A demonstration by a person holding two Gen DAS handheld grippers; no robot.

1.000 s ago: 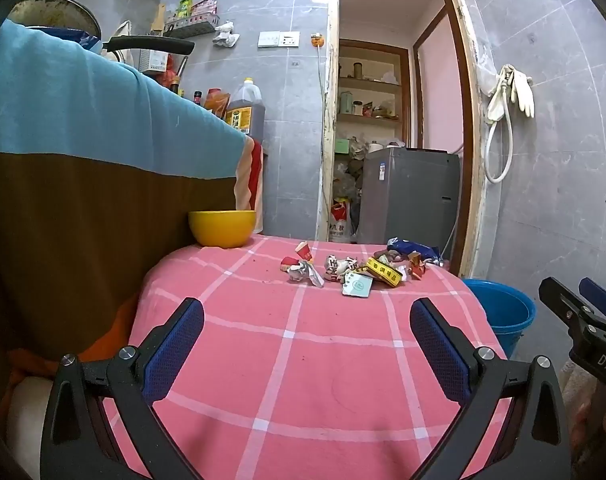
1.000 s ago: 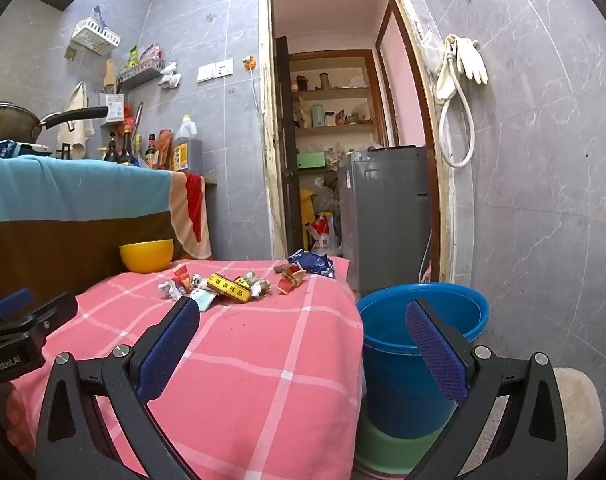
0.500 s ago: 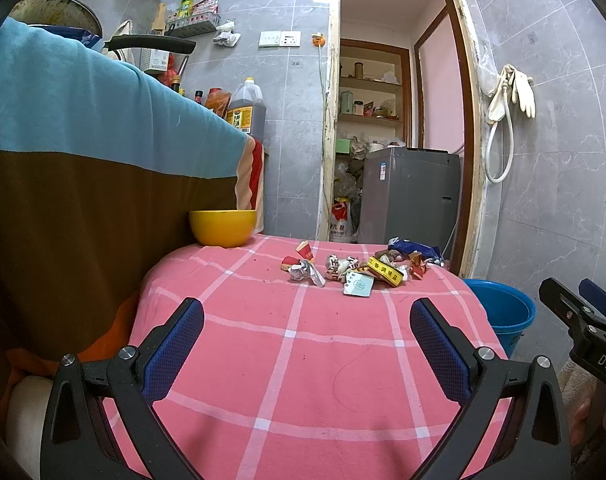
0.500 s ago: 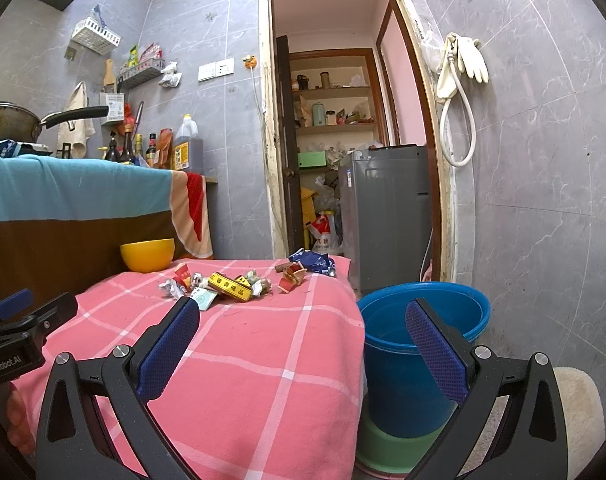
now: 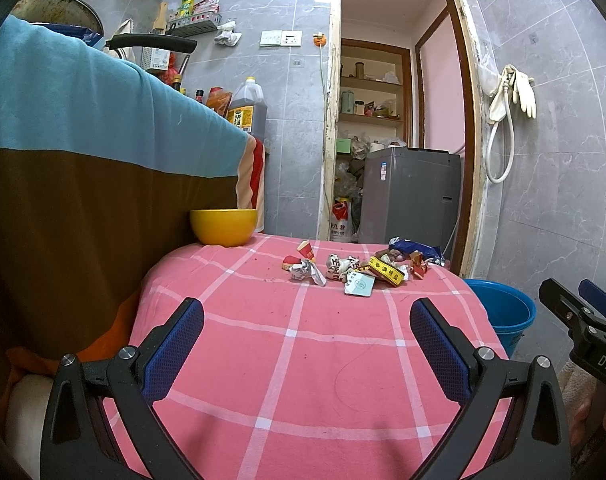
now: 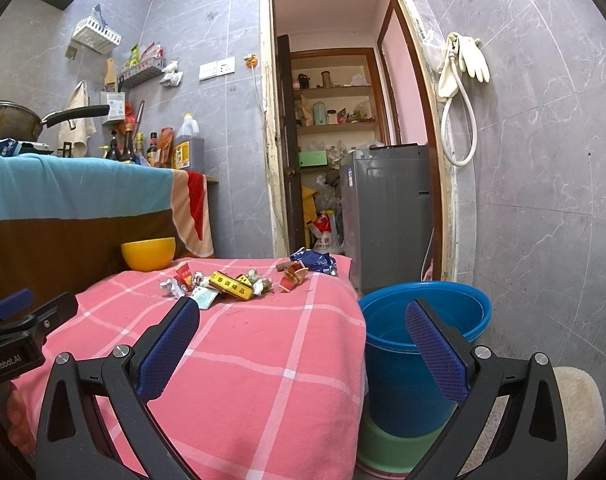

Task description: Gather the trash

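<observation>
Pink checked cloth (image 5: 303, 360) carries the trash pile (image 5: 355, 270) at its far edge, straight ahead of the left gripper (image 5: 307, 344), jaws spread, empty. From the right wrist, the pile (image 6: 239, 280) lies ahead-left of the right gripper (image 6: 303, 340), also agape; blue bucket (image 6: 423, 312) beside the cloth.

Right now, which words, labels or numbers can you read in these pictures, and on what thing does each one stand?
"GenRobot.AI": on the body of the left gripper, seen at the left edge of the right wrist view.
"DAS", cut off by the frame: on the body of the right gripper, seen at the right edge of the left wrist view.
Yellow box in the trash: dark characters, too small to read.
Oil jug label: blurred.
White sack in the doorway: unreadable.
</observation>
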